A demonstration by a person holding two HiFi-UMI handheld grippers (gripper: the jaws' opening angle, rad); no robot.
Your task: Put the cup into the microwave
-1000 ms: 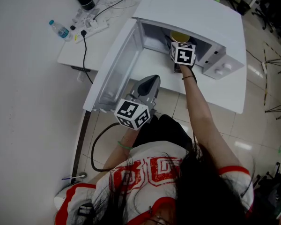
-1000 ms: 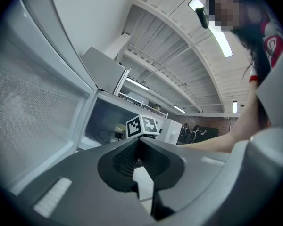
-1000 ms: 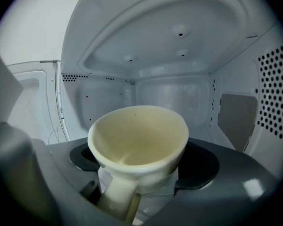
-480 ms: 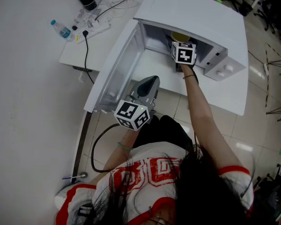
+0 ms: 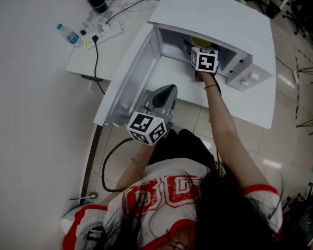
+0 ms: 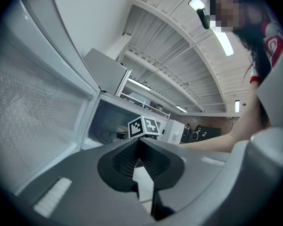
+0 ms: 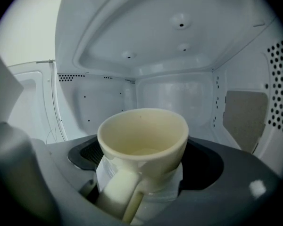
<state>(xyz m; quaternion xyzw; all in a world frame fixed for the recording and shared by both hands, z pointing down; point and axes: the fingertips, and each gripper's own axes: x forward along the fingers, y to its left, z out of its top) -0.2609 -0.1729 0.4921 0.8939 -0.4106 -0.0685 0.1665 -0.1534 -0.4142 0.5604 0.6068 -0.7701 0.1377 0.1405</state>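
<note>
The cup (image 7: 141, 140) sits inside the microwave (image 5: 214, 20). My right gripper (image 5: 201, 52) has just been opening around it, so I think the cup is let go now. Walls are close on both sides, the door (image 5: 128, 77) hangs open at the left, and my left gripper (image 6: 139, 144) is pinched shut on nothing.

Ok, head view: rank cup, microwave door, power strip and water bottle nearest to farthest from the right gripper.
The right gripper's jaws have just been opening.
1. Cup, between them, inside the microwave.
2. Microwave door, open, leftward.
3. Power strip, farther left.
4. Water bottle, farthest left.
</note>
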